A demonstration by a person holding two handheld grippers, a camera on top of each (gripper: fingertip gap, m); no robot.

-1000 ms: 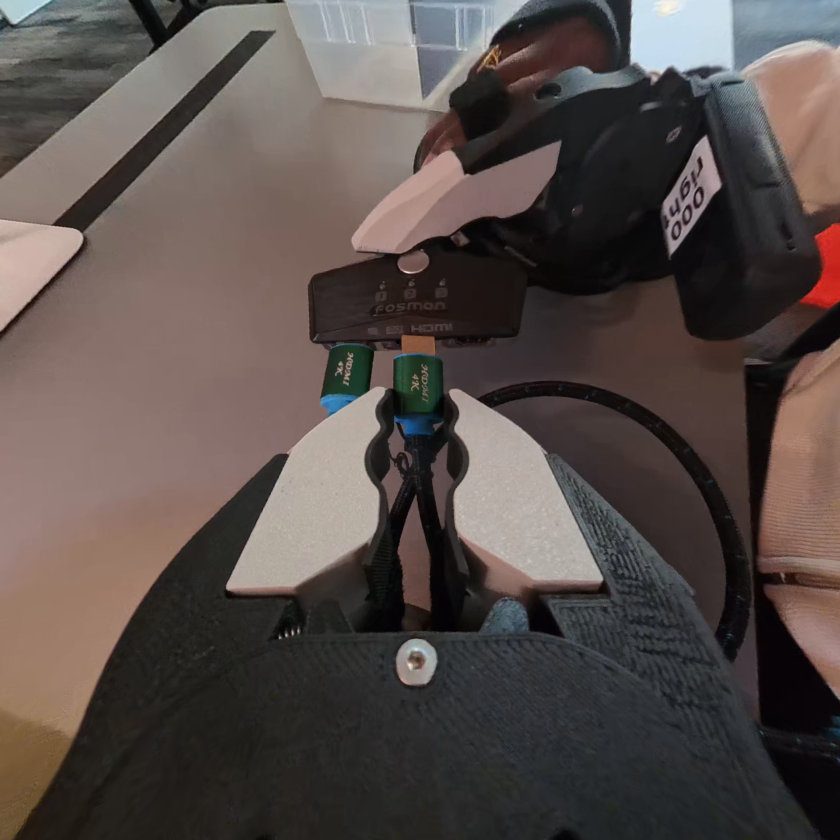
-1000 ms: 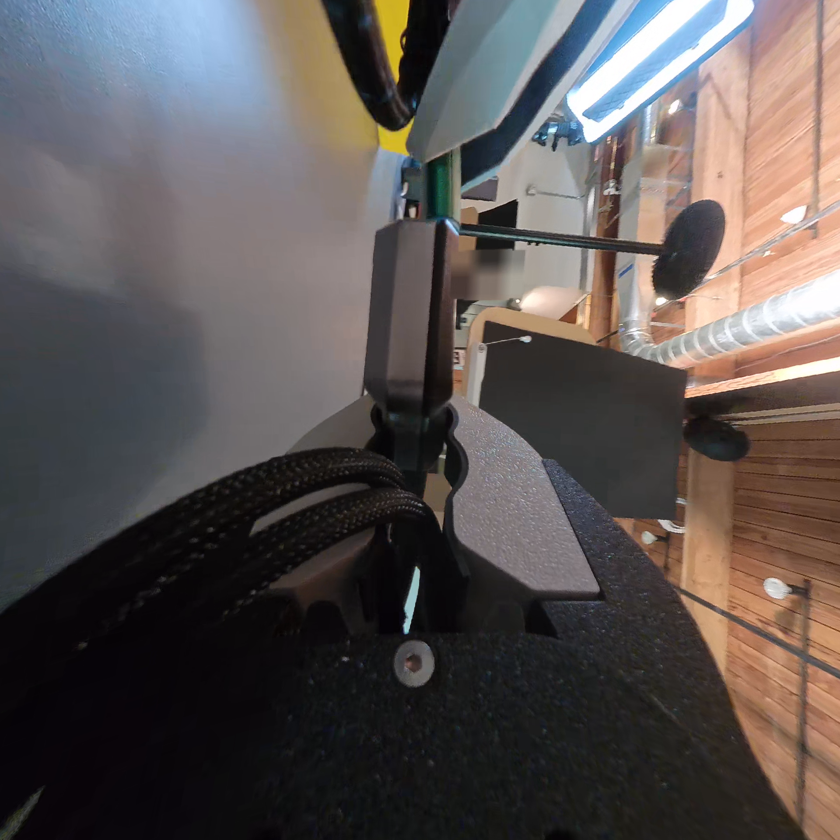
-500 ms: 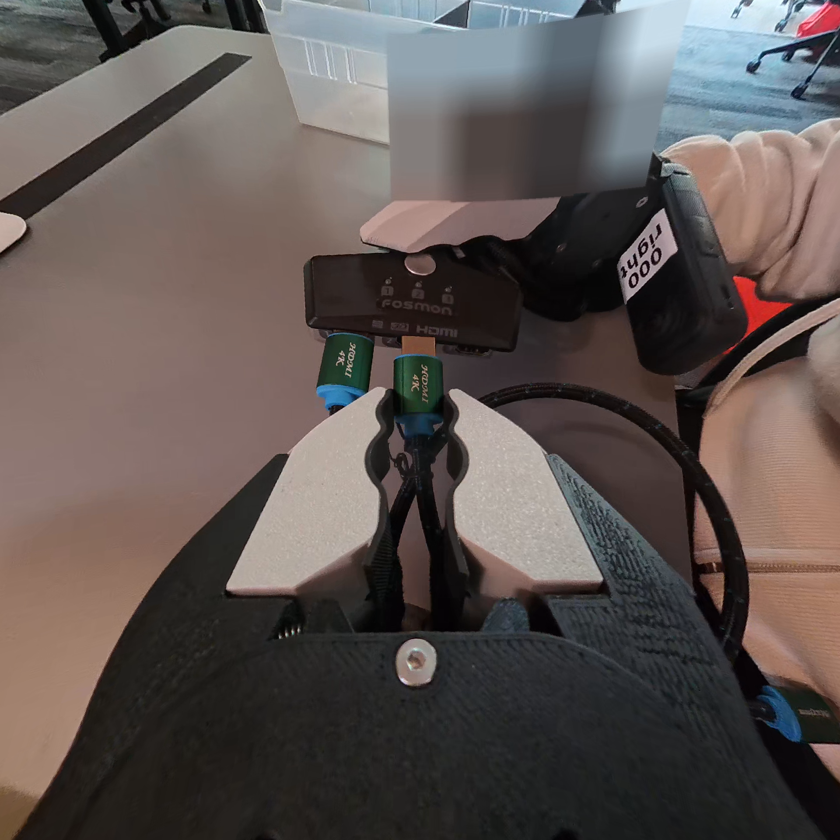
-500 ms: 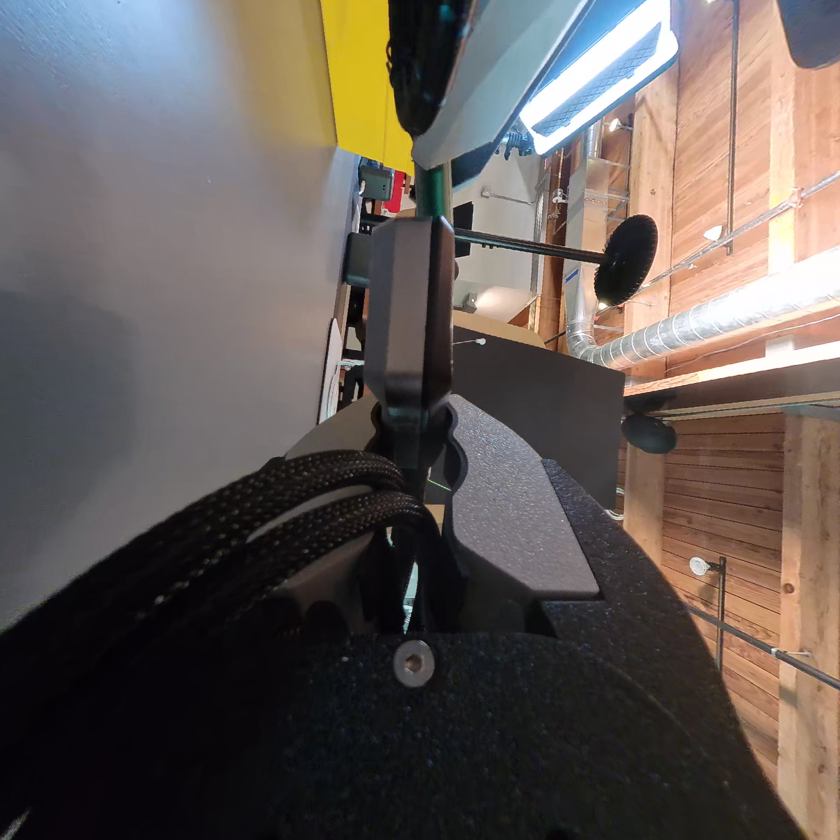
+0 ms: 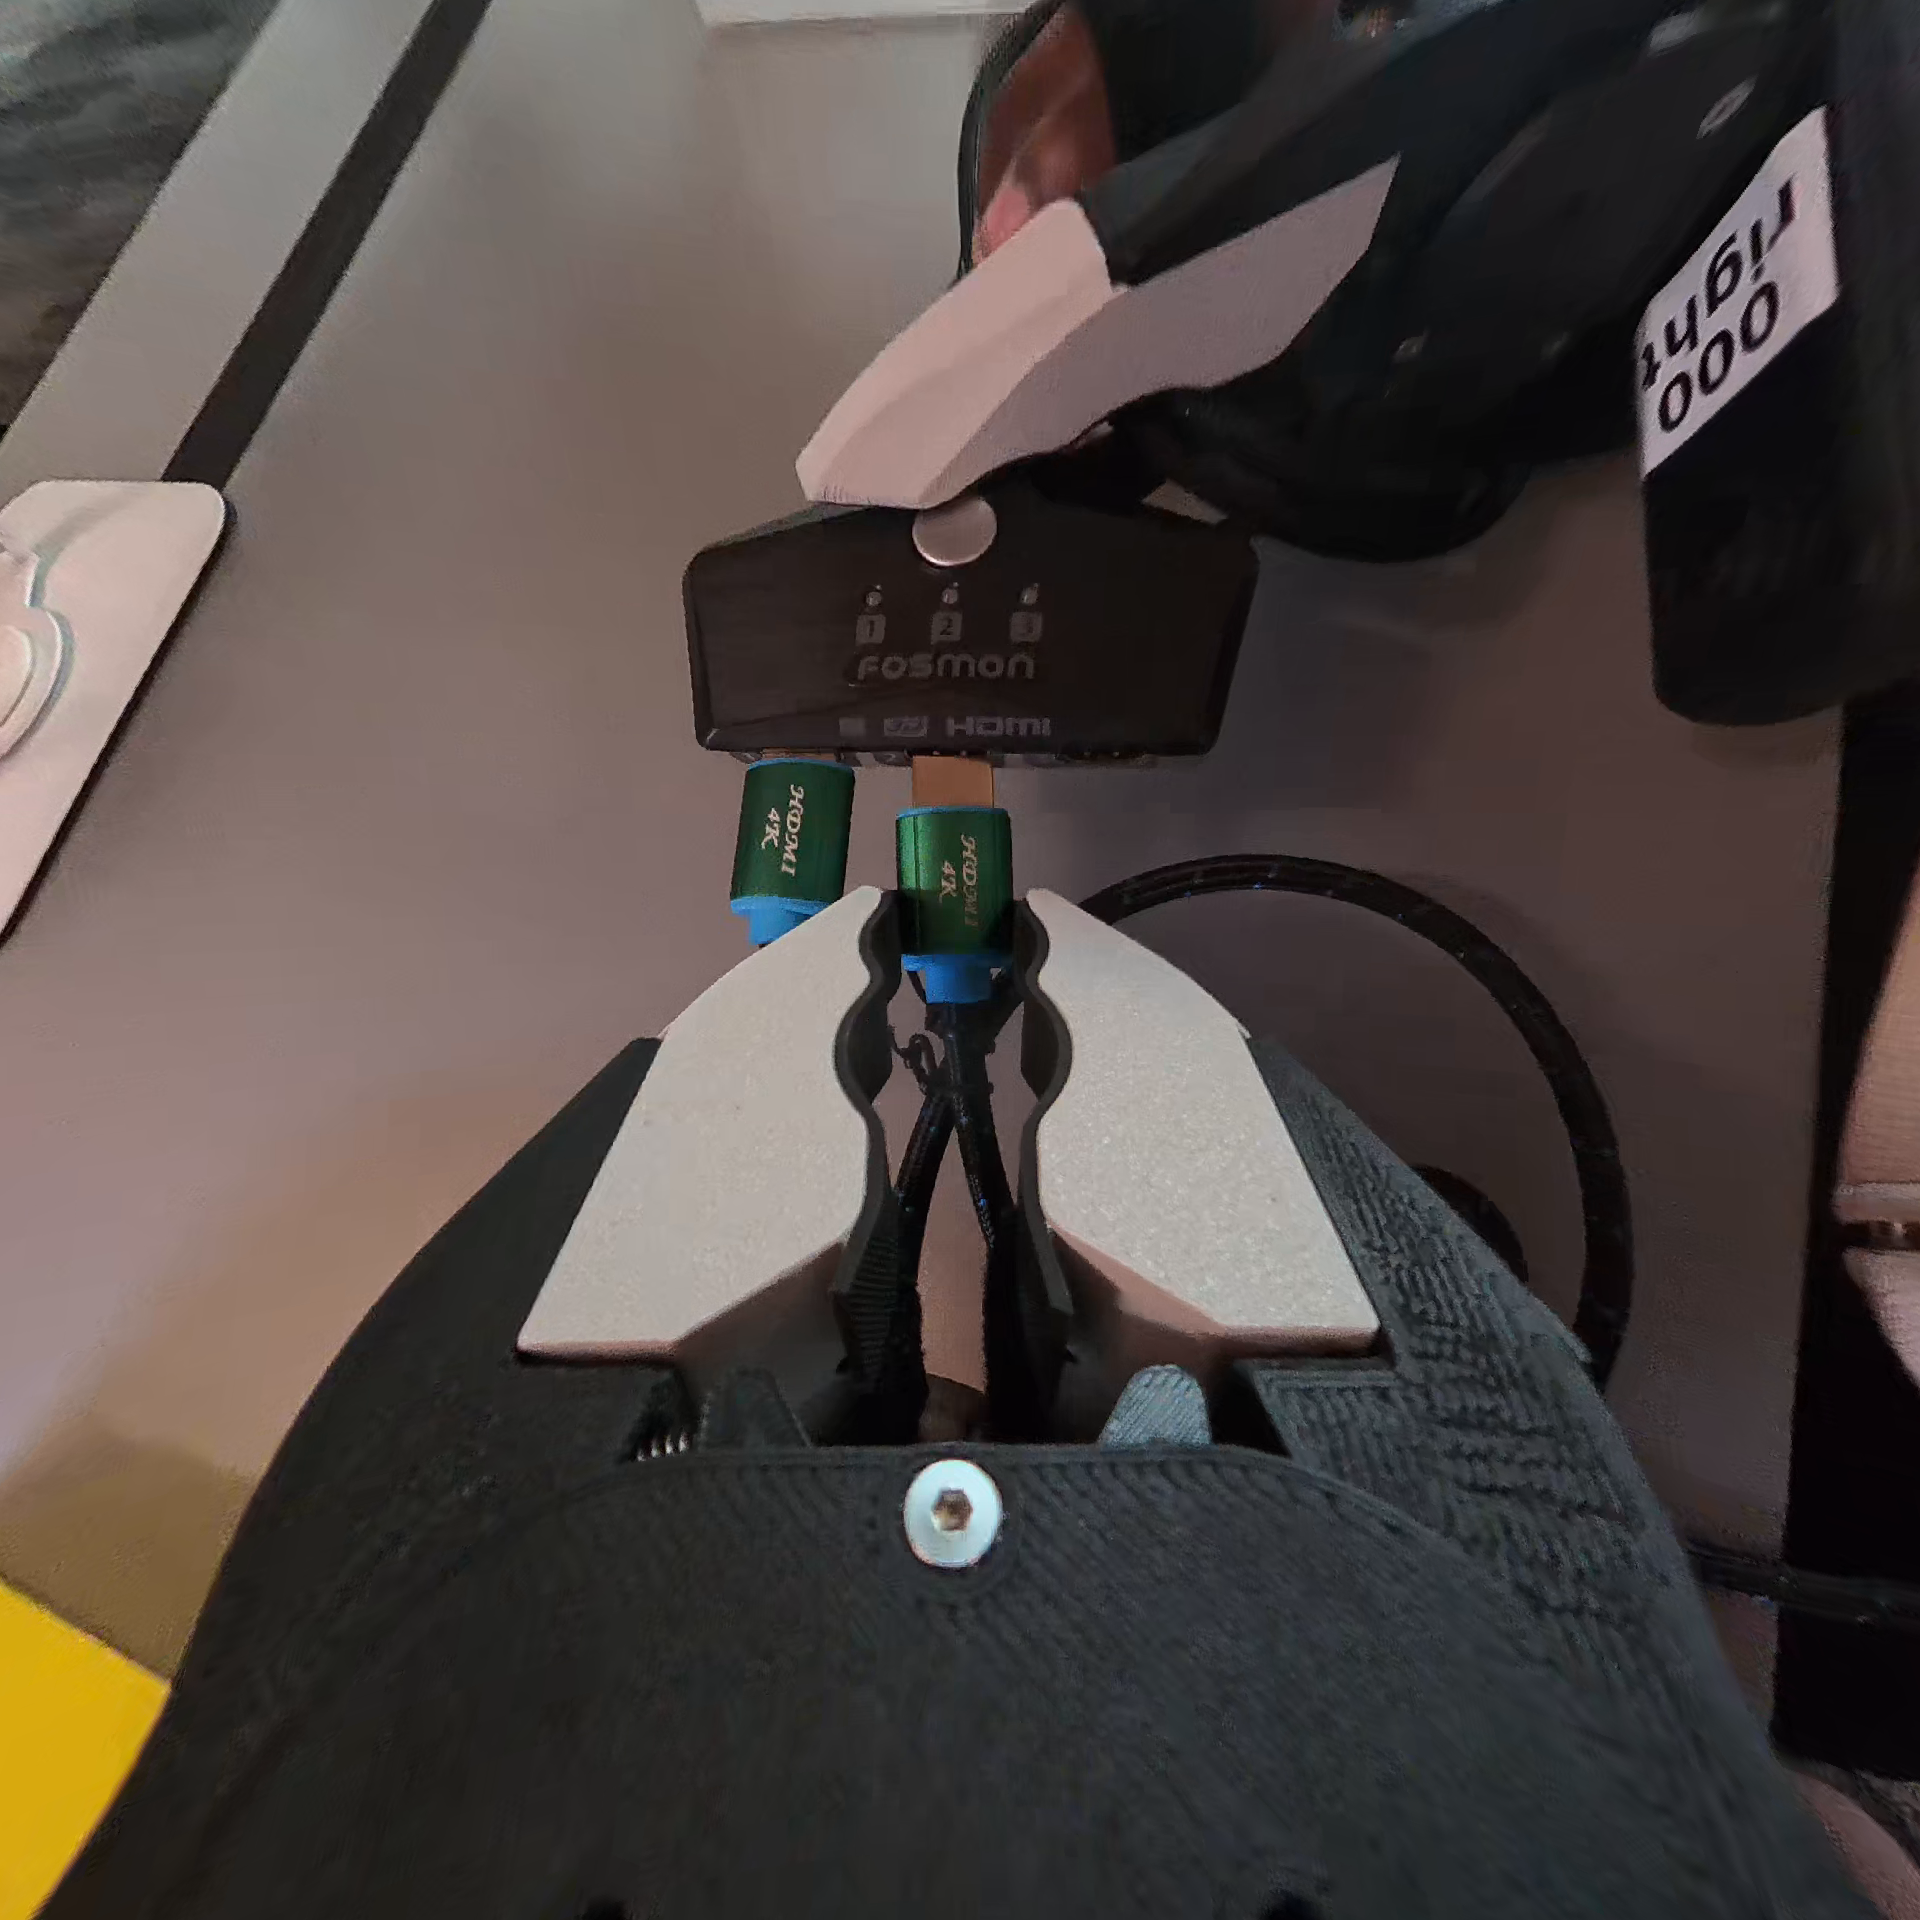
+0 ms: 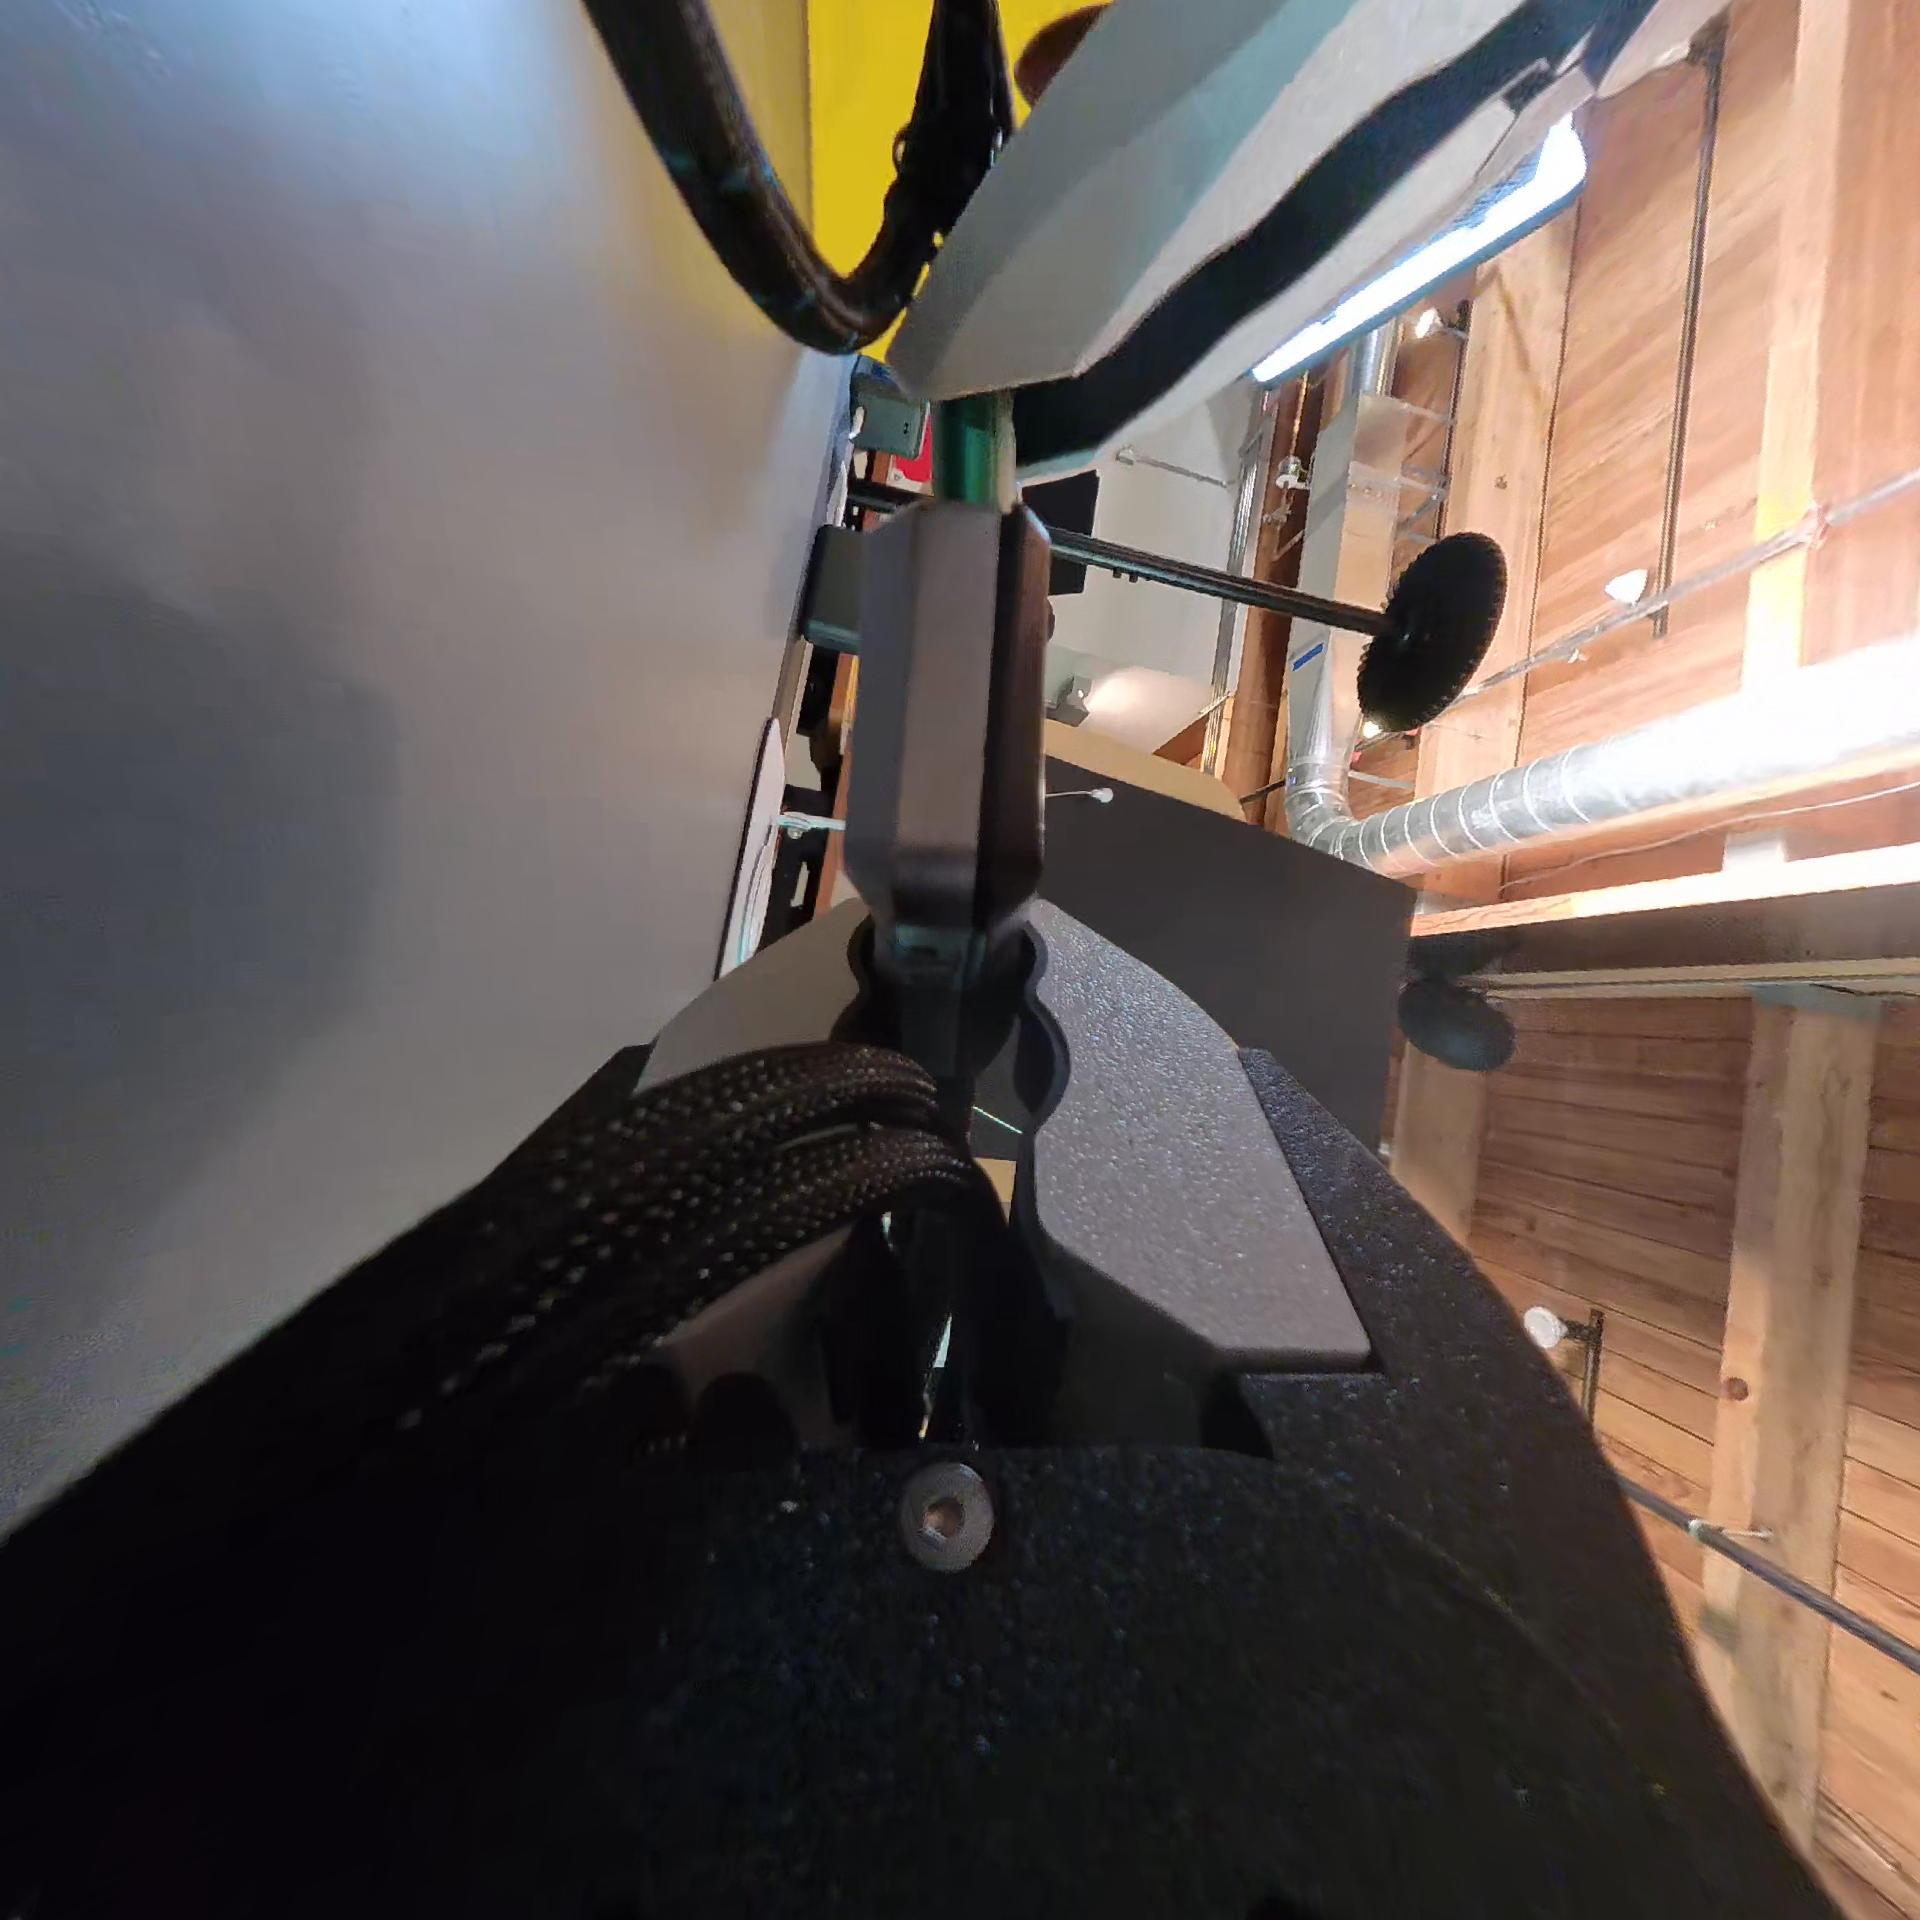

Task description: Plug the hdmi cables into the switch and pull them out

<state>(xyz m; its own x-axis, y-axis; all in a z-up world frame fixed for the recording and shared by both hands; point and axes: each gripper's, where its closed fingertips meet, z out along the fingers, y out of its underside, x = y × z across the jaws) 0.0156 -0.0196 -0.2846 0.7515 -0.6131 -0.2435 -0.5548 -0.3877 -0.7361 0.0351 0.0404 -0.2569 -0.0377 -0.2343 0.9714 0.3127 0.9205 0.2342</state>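
A black HDMI switch [image 5: 966,644] lies on the grey table [image 5: 416,727]. My left gripper [image 5: 951,914] is shut on a green HDMI plug [image 5: 954,878]; its gold tip sits partly in the switch's middle port. A second green plug [image 5: 792,842] sits in the left port. My right gripper [image 6: 940,956] is shut on the switch's far end [image 6: 945,727], seen edge-on in the right wrist view. In the left wrist view it shows as a white finger [image 5: 1039,364] over the switch's back. Black braided cables [image 6: 707,1174] run past its fingers.
A black cable loop [image 5: 1455,987] lies on the table right of my left gripper. A white flat object [image 5: 94,582] lies at the left edge. A dark strip [image 5: 312,260] crosses the table at far left. A yellow patch [image 5: 62,1704] shows at bottom left. Tip to tip, the grippers are about 7 centimeters apart.
The view has shifted and the right gripper has tilted over the switch's back. The held plug still shows its gold tip outside the middle port, a little more than before.
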